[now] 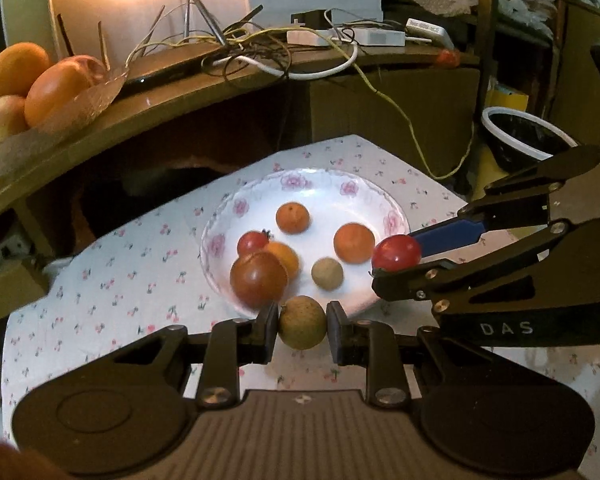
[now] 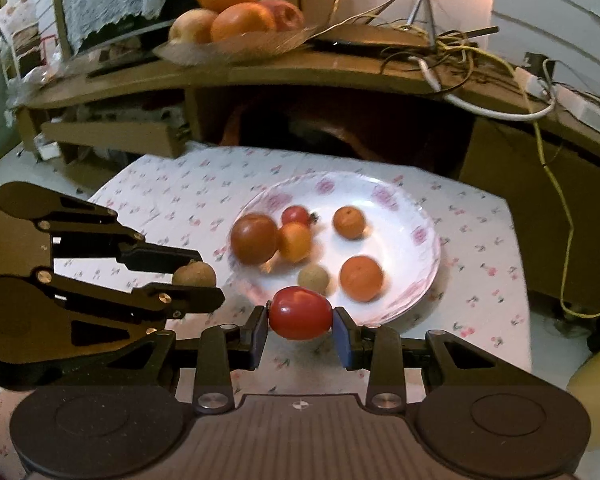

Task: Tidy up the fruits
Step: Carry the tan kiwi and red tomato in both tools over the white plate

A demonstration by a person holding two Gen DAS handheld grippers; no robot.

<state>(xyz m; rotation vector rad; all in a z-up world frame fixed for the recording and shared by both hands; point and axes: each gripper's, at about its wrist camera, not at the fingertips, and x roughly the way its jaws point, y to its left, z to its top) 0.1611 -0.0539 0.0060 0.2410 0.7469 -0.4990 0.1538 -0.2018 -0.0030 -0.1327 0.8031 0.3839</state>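
Note:
My left gripper (image 1: 302, 323) is shut on a small tan round fruit (image 1: 302, 322), held at the near rim of a white floral plate (image 1: 320, 184). It also shows in the right wrist view (image 2: 194, 274). My right gripper (image 2: 301, 314) is shut on a red cherry tomato (image 2: 301, 313), just short of the plate's (image 2: 424, 240) near rim; it shows in the left wrist view (image 1: 397, 253) at the plate's right edge. On the plate lie a dark red tomato (image 1: 259, 279), a small red tomato (image 1: 252, 242), several small orange fruits (image 1: 354, 242) and a tan fruit (image 1: 327, 273).
The plate sits on a floral cloth (image 1: 120, 280). Behind it a wooden shelf (image 1: 180, 92) holds a glass dish of oranges and apples (image 1: 40, 84) and tangled cables (image 1: 260, 48). A black bowl with a white rim (image 1: 520, 136) stands at the right.

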